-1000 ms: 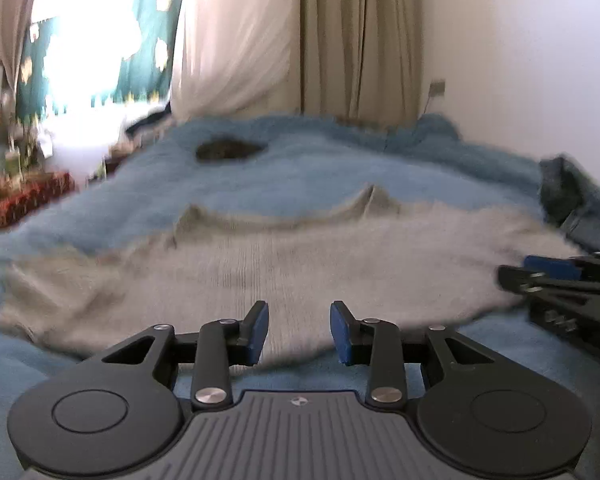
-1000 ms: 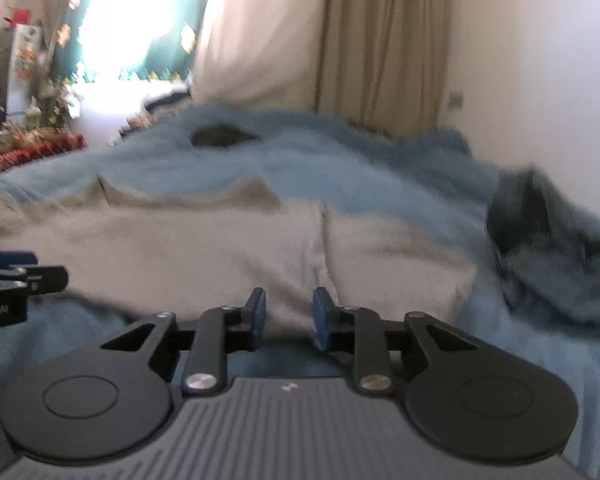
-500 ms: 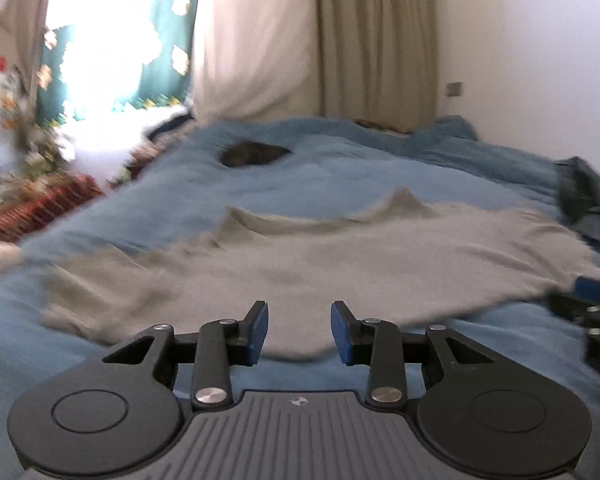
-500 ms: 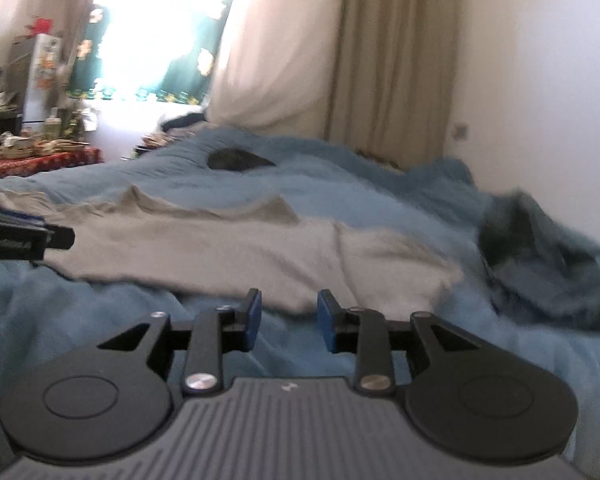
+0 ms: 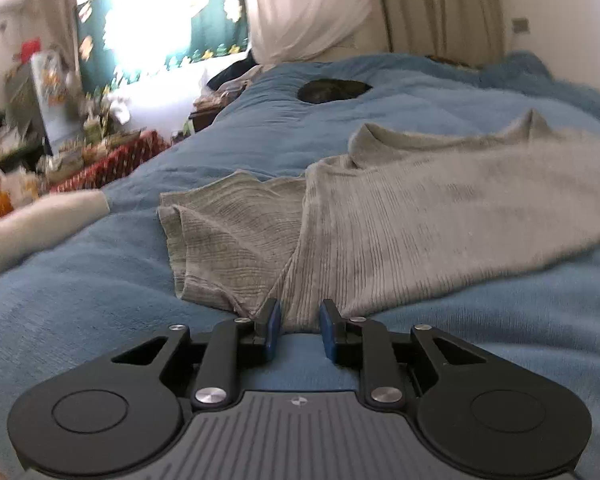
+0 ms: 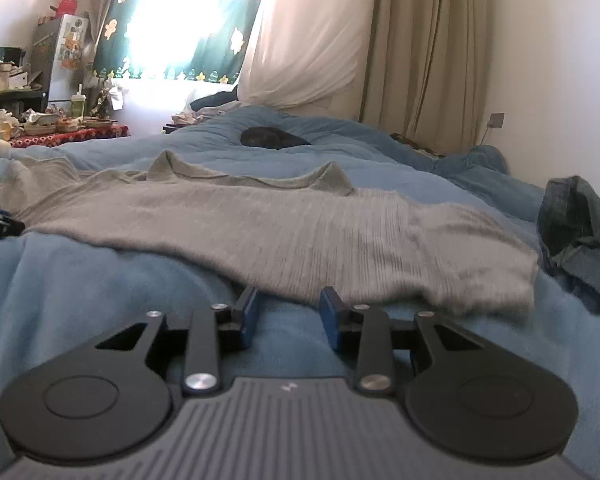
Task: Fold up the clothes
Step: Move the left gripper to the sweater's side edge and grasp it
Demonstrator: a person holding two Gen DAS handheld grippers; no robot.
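Jaws: left gripper (image 5: 299, 320) closing over grey sweater (image 5: 420, 216) hem; right gripper (image 6: 288, 306) opening, empty.

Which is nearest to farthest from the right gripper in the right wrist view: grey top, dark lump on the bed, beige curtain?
1. Grey top: spread on the blanket just ahead of the right gripper.
2. Dark lump: mid-bed, beyond the collar.
3. Beige curtain: back wall, upper right.
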